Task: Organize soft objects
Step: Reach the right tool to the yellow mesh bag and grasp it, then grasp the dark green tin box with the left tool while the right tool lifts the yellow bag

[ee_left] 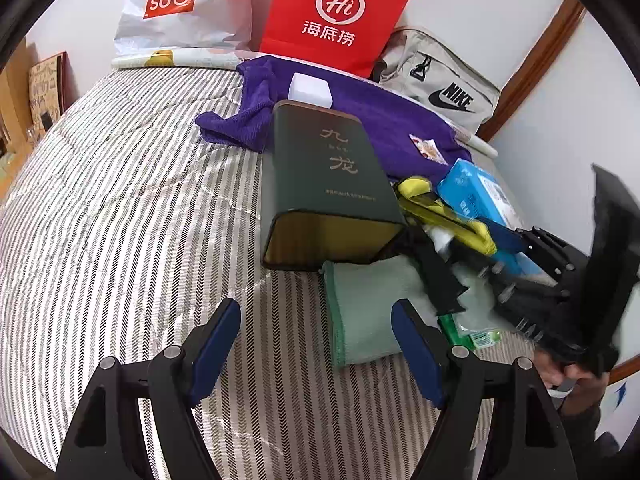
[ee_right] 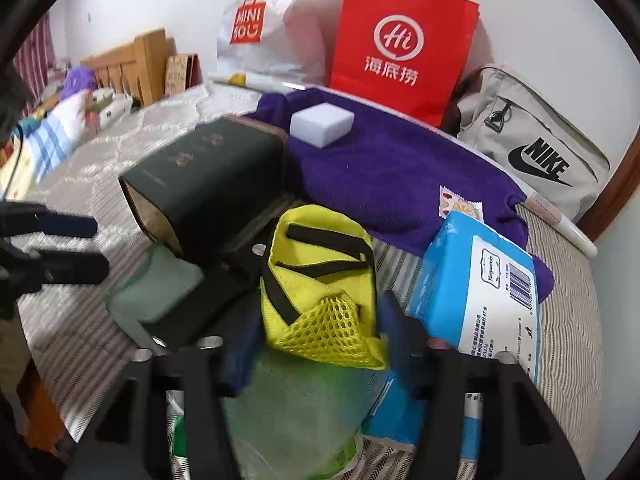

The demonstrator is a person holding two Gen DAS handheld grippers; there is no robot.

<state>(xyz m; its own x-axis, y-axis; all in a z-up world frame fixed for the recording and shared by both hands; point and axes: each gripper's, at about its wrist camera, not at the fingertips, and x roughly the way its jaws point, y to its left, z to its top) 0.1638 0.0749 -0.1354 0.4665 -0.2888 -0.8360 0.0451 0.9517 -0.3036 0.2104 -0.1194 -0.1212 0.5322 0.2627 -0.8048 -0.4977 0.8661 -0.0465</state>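
Right gripper [ee_right: 320, 320] is spread around the yellow mesh pouch [ee_right: 320, 280], which lies mid-pile by the bed's right edge, between the dark green tin [ee_right: 208, 196] and the blue tissue pack [ee_right: 480, 292]. Whether the pads are touching it, I cannot tell. Left gripper [ee_left: 316, 344] hangs spread above the striped bedspread [ee_left: 120, 220], empty, with the green cloth [ee_left: 364, 312] right beside it. The risk: closing now could snag that cloth underneath, or nudge the tipped tin.
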